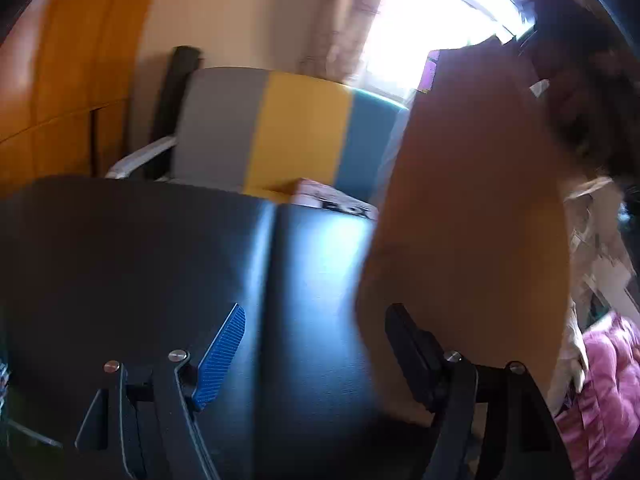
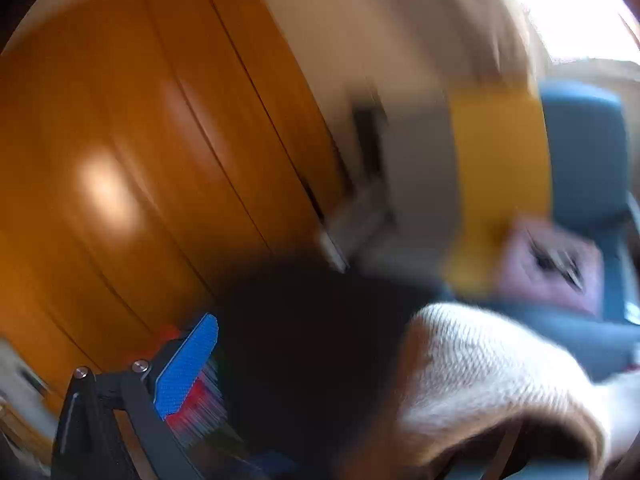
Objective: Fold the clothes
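In the left wrist view my left gripper (image 1: pixel 316 356) is open and empty above a black padded surface (image 1: pixel 160 264). Its blue-padded finger (image 1: pixel 222 356) is on the left, its black finger (image 1: pixel 412 352) on the right. An orange-brown garment (image 1: pixel 468 220) hangs in the air just right of the black finger; whether it touches is unclear. In the blurred right wrist view only the blue-padded left finger (image 2: pixel 186 364) shows. A cream knitted cloth (image 2: pixel 492 368) covers the lower right, hiding the other finger. What grips it cannot be seen.
A chair with grey, yellow and teal stripes (image 1: pixel 296 128) stands behind the black surface, also in the right wrist view (image 2: pixel 496 168). Orange wooden cupboard doors (image 2: pixel 140 152) fill the left. A pink garment (image 1: pixel 608 392) lies at the lower right. A bright window (image 1: pixel 432 12) is behind.
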